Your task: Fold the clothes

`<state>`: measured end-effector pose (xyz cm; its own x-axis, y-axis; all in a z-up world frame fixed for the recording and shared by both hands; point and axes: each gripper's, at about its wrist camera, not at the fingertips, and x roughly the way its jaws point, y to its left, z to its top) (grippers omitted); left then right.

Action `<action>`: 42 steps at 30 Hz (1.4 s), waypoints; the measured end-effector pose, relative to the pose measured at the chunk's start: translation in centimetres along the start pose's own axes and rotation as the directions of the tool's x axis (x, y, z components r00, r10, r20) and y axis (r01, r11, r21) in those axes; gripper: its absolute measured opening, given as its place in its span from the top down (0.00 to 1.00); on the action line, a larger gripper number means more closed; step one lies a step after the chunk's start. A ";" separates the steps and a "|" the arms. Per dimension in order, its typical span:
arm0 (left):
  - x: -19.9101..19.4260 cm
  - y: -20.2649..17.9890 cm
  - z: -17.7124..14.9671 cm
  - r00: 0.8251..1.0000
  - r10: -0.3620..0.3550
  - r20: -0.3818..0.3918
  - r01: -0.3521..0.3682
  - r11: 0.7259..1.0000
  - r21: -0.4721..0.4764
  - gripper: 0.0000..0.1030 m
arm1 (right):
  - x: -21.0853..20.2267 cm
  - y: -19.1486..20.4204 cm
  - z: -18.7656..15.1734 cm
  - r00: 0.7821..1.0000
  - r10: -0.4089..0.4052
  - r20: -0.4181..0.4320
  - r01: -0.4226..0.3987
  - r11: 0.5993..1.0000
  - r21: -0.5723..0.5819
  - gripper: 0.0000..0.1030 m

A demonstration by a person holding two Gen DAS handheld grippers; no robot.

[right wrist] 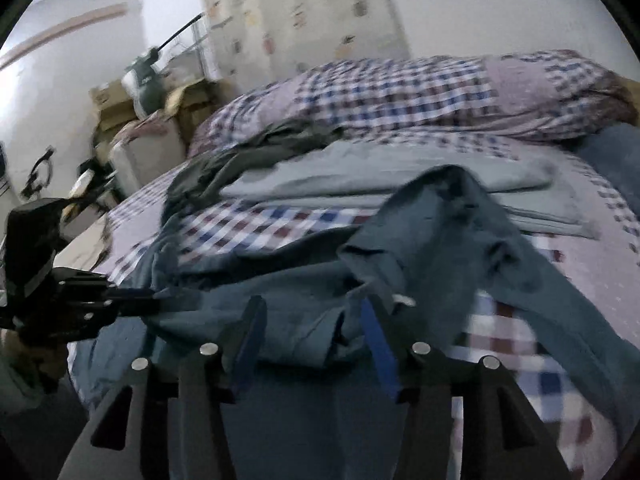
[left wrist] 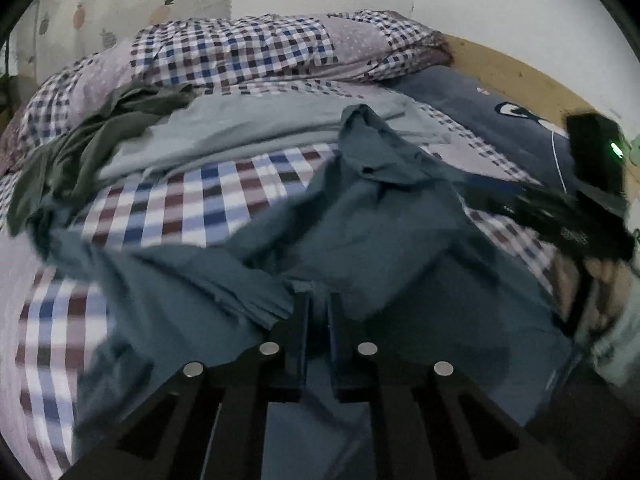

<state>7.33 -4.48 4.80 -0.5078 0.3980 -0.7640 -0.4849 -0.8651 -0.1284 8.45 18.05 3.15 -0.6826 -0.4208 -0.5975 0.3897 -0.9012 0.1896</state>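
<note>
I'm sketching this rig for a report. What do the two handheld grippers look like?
Both are black. The left gripper has dark flat fingers on angular linkage arms with round silver pins. The right gripper is built alike, with blue finger pads. Seen from the left wrist, its black body shows a green light.

A crumpled garment (left wrist: 360, 240) lies spread on the bed (left wrist: 224, 200) directly before me, its bunched upper part (right wrist: 452, 216) rising toward the far side. My left gripper (left wrist: 319, 312) sits at its near edge; my right gripper (right wrist: 316, 320) is over the same cloth, further to the right. Behind the garment lies a folded stack (left wrist: 248, 128), and left of that stack a loose heap of clothing (left wrist: 92, 148). Behind both runs a rolled duvet (left wrist: 240, 52) — against the wall, it seems. A pillow (left wrist: 480, 120) lies at the bed's right end. Boxes (right wrist: 120, 108) stand beyond the bed's left end.
</note>
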 end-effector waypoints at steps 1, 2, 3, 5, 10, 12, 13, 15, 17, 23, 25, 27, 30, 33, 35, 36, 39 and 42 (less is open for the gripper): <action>-0.6 -0.4 -0.6 1.000 0.006 0.001 -0.006 1.000 0.012 0.93 | 0.9 0.4 0.2 0.999 0.033 -0.025 -0.034 0.999 -0.019 0.48; -1.1 -0.9 -1.2 1.000 0.013 -0.004 -0.013 1.000 0.023 0.93 | 1.5 0.7 0.3 0.998 0.048 -0.041 -0.049 0.998 -0.032 0.48; -1.0 -1.3 -2.1 0.999 0.020 -0.025 -0.019 0.999 0.029 0.93 | 2.4 1.3 0.5 0.996 0.063 -0.064 -0.066 0.996 -0.053 0.48; -0.8 -2.3 -3.1 0.997 0.047 -0.065 -0.044 0.998 0.051 0.93 | 3.6 2.3 0.9 0.993 0.081 -0.086 -0.089 0.991 -0.096 0.48; -0.6 -3.1 -3.7 0.993 0.071 -0.094 -0.064 0.994 0.084 0.91 | 5.3 3.9 0.6 0.989 0.085 -0.125 -0.103 0.983 -0.153 0.47; -1.0 -2.8 -3.4 0.995 0.051 -0.091 -0.046 0.997 0.061 0.80 | 6.1 4.1 -0.3 0.982 0.059 -0.181 -0.092 0.979 -0.180 0.47; -1.2 -2.6 -3.2 0.996 0.035 -0.084 -0.031 0.999 0.042 0.76 | 6.3 4.1 -0.8 0.977 0.053 -0.207 -0.095 0.975 -0.200 0.47; -2.3 -2.1 -2.6 0.999 0.004 -0.045 -0.004 1.000 -0.001 0.54 | 6.2 3.9 -1.7 0.968 0.068 -0.243 -0.125 0.966 -0.224 0.47; -3.4 -2.0 -2.0 0.999 -0.030 0.010 0.031 0.999 -0.023 0.43 | 5.6 3.5 -2.2 0.962 0.097 -0.256 -0.158 0.961 -0.228 0.47; -5.0 -1.0 1.2 0.987 -0.106 0.121 0.109 0.994 -0.025 0.33 | 4.8 2.2 -3.7 0.947 0.143 -0.289 -0.208 0.955 -0.210 0.47; -4.4 -0.2 2.4 0.986 -0.115 0.121 0.119 0.992 -0.028 0.33 | 4.7 1.9 -4.1 0.944 0.150 -0.294 -0.216 0.955 -0.204 0.47; -3.3 0.3 3.4 0.988 -0.120 0.102 0.123 0.992 -0.028 0.32 | 4.5 1.6 -4.2 0.940 0.160 -0.300 -0.225 0.955 -0.194 0.47; -1.3 0.6 4.4 0.990 -0.132 0.049 0.134 0.991 -0.023 0.33 | 4.0 1.0 -4.3 0.934 0.181 -0.309 -0.241 0.956 -0.168 0.47; -0.1 -0.4 4.7 0.983 -0.183 0.015 0.182 0.983 0.028 0.33 | 3.4 0.3 -4.5 0.923 0.212 -0.320 -0.266 0.954 -0.135 0.47; 0.5 -0.7 4.7 0.982 -0.188 -0.002 0.188 0.981 0.048 0.33 | 3.0 -0.4 -4.5 0.912 0.247 -0.327 -0.293 0.951 -0.098 0.47; 0.9 -0.7 4.6 0.982 -0.186 -0.010 0.187 0.981 0.049 0.33 | 2.9 -0.7 -4.5 0.907 0.261 -0.329 -0.303 0.949 -0.083 0.47; 1.8 -0.6 4.1 0.983 -0.181 -0.034 0.183 0.982 0.051 0.33 | 2.2 -1.9 -4.4 0.898 0.300 -0.322 -0.328 0.944 -0.035 0.47; 2.0 -0.4 3.3 0.983 -0.177 -0.045 0.179 0.983 0.045 0.37 | 1.4 -2.5 -3.7 0.914 0.308 -0.265 -0.322 0.947 -0.011 0.47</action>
<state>4.17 -2.35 5.38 -0.3814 0.5304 -0.7571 -0.5991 -0.7656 -0.2345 8.83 20.09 -1.03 -0.3395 -0.6345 -0.6944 0.5959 -0.7162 0.3631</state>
